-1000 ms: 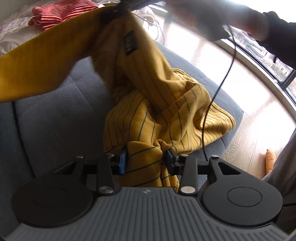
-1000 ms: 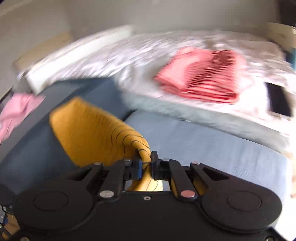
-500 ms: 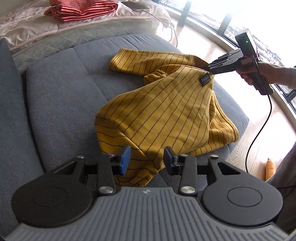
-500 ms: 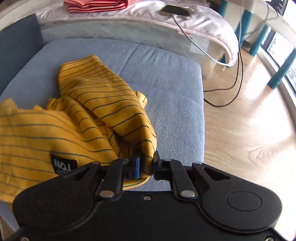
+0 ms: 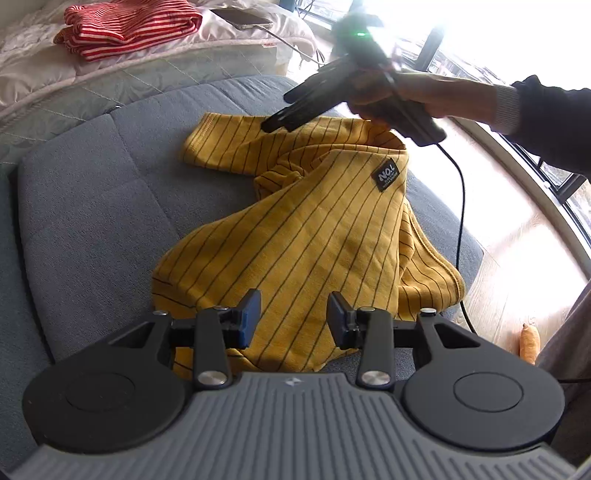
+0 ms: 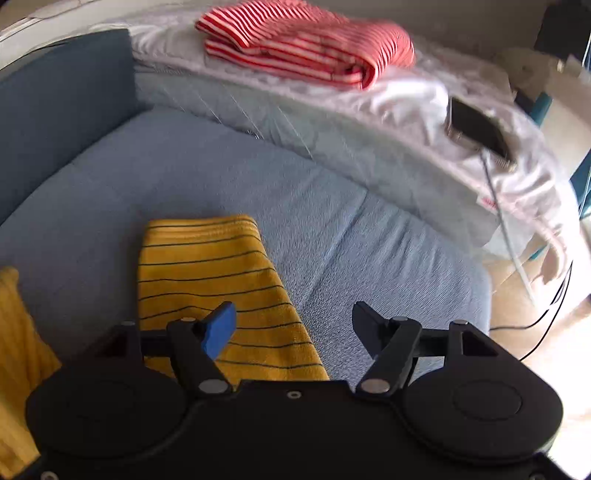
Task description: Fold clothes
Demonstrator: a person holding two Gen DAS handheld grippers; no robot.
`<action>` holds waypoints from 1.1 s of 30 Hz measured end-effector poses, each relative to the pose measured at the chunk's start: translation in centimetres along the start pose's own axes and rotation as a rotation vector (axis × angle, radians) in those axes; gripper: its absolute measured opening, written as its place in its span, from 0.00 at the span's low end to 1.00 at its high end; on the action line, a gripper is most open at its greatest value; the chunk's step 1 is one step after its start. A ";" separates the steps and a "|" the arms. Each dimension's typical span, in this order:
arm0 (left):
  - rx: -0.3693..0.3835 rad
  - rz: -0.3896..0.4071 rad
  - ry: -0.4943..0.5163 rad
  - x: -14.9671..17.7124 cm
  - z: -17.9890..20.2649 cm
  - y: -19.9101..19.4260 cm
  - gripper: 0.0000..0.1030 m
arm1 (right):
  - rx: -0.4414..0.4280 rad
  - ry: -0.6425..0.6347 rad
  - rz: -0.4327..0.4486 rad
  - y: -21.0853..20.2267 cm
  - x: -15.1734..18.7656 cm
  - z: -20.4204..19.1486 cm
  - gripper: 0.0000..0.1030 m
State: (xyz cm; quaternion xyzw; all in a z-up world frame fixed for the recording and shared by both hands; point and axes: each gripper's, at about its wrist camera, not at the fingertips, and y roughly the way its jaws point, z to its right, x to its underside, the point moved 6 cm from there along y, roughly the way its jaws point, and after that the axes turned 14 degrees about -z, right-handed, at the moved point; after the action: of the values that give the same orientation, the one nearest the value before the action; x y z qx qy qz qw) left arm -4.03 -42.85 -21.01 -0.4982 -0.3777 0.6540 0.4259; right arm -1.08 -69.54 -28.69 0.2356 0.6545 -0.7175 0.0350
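A yellow shirt (image 5: 303,243) with thin dark stripes lies crumpled on the grey-blue sofa seat (image 5: 92,206), a black label on its upper part. My left gripper (image 5: 293,319) stands open just above the shirt's near hem, nothing between its fingers. In the left wrist view the right gripper (image 5: 295,107) hovers blurred above the shirt's far sleeve, held by a hand (image 5: 413,96). The right wrist view shows that gripper (image 6: 291,326) open over a flat yellow sleeve (image 6: 218,291), with another yellow fold at the left edge.
A folded red-and-white striped garment (image 5: 125,26) (image 6: 306,44) rests on the white bedding behind the sofa, beside a phone (image 6: 476,129) with a cable. A black cable (image 5: 460,221) hangs from the right gripper. Wooden floor (image 5: 517,266) and a window lie to the right.
Both grippers let go of the yellow shirt, which dropped from the air onto the sofa seat. The right gripper opened and lifted away above the sleeve; the left opened wider.
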 end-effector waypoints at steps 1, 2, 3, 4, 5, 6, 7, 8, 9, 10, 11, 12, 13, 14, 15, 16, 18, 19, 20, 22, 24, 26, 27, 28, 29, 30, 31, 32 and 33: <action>0.005 -0.005 0.004 0.1 0.1 0.1 0.44 | -0.025 0.006 -0.011 0.6 0.0 0.1 0.68; 0.003 -0.007 0.004 0.2 0.1 0.2 0.44 | -0.049 0.013 -0.022 1.3 0.0 0.1 0.65; 0.006 -0.010 0.002 0.3 0.1 0.2 0.44 | -0.071 0.019 -0.027 1.6 0.0 0.1 0.61; 0.008 -0.014 -0.001 0.5 0.0 0.3 0.44 | -0.093 0.022 -0.024 1.6 0.2 0.0 0.41; 0.011 -0.018 -0.004 0.6 -0.1 0.3 0.44 | -0.120 0.021 -0.021 1.5 0.4 -0.2 0.16; 0.013 -0.022 -0.007 0.7 -0.1 0.4 0.44 | -0.127 0.019 -0.014 1.1 0.7 -0.4 0.07; 0.014 -0.023 -0.012 0.9 -0.2 0.4 0.44 | -0.121 0.016 0.002 0.3 0.9 -0.4 0.07; 0.018 -0.026 -0.009 1.1 -0.2 0.4 0.44 | -0.114 0.023 0.026 -0.6 1.2 -0.2 0.06; 0.022 -0.029 -0.006 1.3 -0.1 0.4 0.44 | -0.101 0.039 0.050 -1.7 1.4 0.2 0.06; 0.024 -0.032 -0.001 1.5 0.0 0.4 0.44 | -0.088 0.055 0.075 -2.9 1.7 0.7 0.06; 0.025 -0.034 0.005 1.6 0.1 0.5 0.44 | -0.075 0.071 0.100 -4.0 2.0 1.2 0.06; 0.026 -0.036 0.013 1.7 0.3 0.4 0.44 | -0.055 0.082 0.116 -5.1 2.3 1.8 0.06; 0.025 -0.033 0.019 1.8 0.4 0.3 0.44 | -0.022 0.084 0.122 -6.0 2.6 2.4 0.06; 0.025 -0.029 0.025 1.8 0.5 0.2 0.44 | 0.023 0.083 0.128 -6.7 2.9 3.1 0.06; 0.020 -0.024 0.030 1.9 0.6 0.0 0.44 | 0.072 0.079 0.127 -7.3 3.3 3.7 0.06; 0.012 -0.018 0.037 1.9 0.6 -0.2 0.44 | 0.114 0.073 0.115 -7.6 3.8 4.4 0.06; -0.010 -0.003 0.047 1.8 0.6 -0.7 0.45 | 0.153 0.087 0.085 -7.4 5.0 5.8 0.06; -0.024 0.006 0.044 1.8 0.4 -0.9 0.45 | 0.159 0.095 0.058 -6.9 5.8 6.3 0.06; -0.038 0.008 0.038 1.7 0.1 -1.1 0.45 | 0.166 0.103 0.030 -6.4 6.6 6.9 0.07; -0.064 0.012 0.026 1.5 -0.4 -1.4 0.46 | 0.159 0.107 -0.016 -5.6 7.8 7.6 0.07; -0.082 0.011 0.018 1.2 -0.8 -1.5 0.53 | 0.150 0.120 -0.026 -5.4 8.5 7.8 0.09; -0.091 0.008 0.014 1.0 -1.2 -1.5 0.54 | 0.144 0.122 -0.015 -6.1 8.5 7.8 0.11; -0.089 0.003 0.015 0.8 -1.3 -1.3 0.54 | 0.136 0.110 0.000 -6.7 8.3 7.6 0.12; -0.087 -0.002 0.012 0.7 -1.4 -1.1 0.54 | 0.121 0.099 0.022 -7.4 8.0 7.2 0.19; -0.089 -0.006 0.003 0.5 -1.6 -1.0 0.55 | 0.100 0.091 0.051 -8.2 7.6 6.6 0.28; -0.088 -0.013 -0.002 0.2 -1.8 -0.8 0.59 | 0.061 0.082 0.078 -9.0 7.3 5.9 0.33; -0.090 -0.013 -0.005 0.0 -2.0 -0.6 0.60 | 0.003 0.072 0.103 -9.8 7.0 5.0 0.41; -0.092 -0.012 -0.007 -0.2 -2.2 -0.4 0.61 | -0.065 0.059 0.123 -10.6 6.7 3.9 0.44; -0.098 -0.010 -0.005 -0.4 -2.4 -0.3 0.62 | -0.144 0.040 0.134 -11.2 6.6 2.6 0.46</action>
State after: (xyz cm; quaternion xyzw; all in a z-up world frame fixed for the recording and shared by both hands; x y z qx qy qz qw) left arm -1.57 -42.96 -21.12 -0.5147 -0.4131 0.6339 0.4033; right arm -11.68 -68.77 -20.82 0.2899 0.6877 -0.6600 0.0864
